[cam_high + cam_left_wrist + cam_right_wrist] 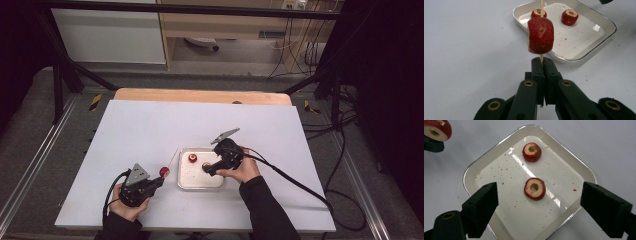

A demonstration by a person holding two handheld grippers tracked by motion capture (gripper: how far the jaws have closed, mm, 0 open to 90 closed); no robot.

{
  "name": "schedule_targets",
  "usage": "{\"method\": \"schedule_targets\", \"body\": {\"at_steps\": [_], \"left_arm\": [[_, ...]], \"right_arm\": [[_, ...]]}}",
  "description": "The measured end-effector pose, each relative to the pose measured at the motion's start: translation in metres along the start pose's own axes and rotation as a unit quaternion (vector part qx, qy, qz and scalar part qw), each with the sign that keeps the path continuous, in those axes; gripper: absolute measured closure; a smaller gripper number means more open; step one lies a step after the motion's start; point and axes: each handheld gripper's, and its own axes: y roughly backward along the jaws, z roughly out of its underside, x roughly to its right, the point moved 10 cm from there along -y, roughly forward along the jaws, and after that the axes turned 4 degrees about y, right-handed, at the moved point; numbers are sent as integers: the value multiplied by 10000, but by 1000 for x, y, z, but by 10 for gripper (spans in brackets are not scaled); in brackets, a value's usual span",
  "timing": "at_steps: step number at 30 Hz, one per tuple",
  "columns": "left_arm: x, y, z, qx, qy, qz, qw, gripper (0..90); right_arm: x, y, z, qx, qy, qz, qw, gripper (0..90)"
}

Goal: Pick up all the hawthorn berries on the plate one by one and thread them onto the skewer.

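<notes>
On white matte table: shallow rectangular tray, rounded corners, glossy pale enamel with a thin bright rim, floor flecked with small red crumbs.

Left of tray, in left hand: left gripper, black, grey three-cornered plate on top, jaws pressed together on a thin pale wooden skewer. Seen along the left gripper in its own view: skewer upright between the closed jaws, run through a red fruit piece, roughly cylindrical, skin speckled with tiny pale dots, a round cored hole in its side. Piece held above the table, just clear of the tray's near edge.

Over tray, in right hand: right gripper, black, cable trailing toward the right table edge. From the right gripper view: jaws spread wide, blocky matte pads, nothing between them but the tray below.

Inside tray: two cored rings, red skin, cream flesh, round central hole, lying flat and apart from each other; near ring midway between the open jaws. Fruit kind not certain, possibly hawthorn.

Behind table: wooden board edge, black frame bars, loose cables on grey floor.
</notes>
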Motion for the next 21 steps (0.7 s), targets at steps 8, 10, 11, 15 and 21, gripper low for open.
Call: {"method": "schedule_targets", "body": {"at_steps": [8,10,11,15,21], "left_arm": [[0,-1,1,-16,16,15,10000,882],[-1,-1,2,-38,17,19,10000,881],[-1,-1,2,-39,27,21,10000,881],[-1,-2,2,-59,24,25,10000,881],[0,-3,3,-91,-3,25,10000,881]], "right_arm": [[0,-20,-2,-781,57,-118,9969,293],[1,-23,-2,-879,56,-89,9961,326],[2,-25,-2,-875,62,-91,9961,339],[3,-32,1,-993,6,-75,9950,406],[3,-37,3,-1093,-129,-184,9938,488]]}}
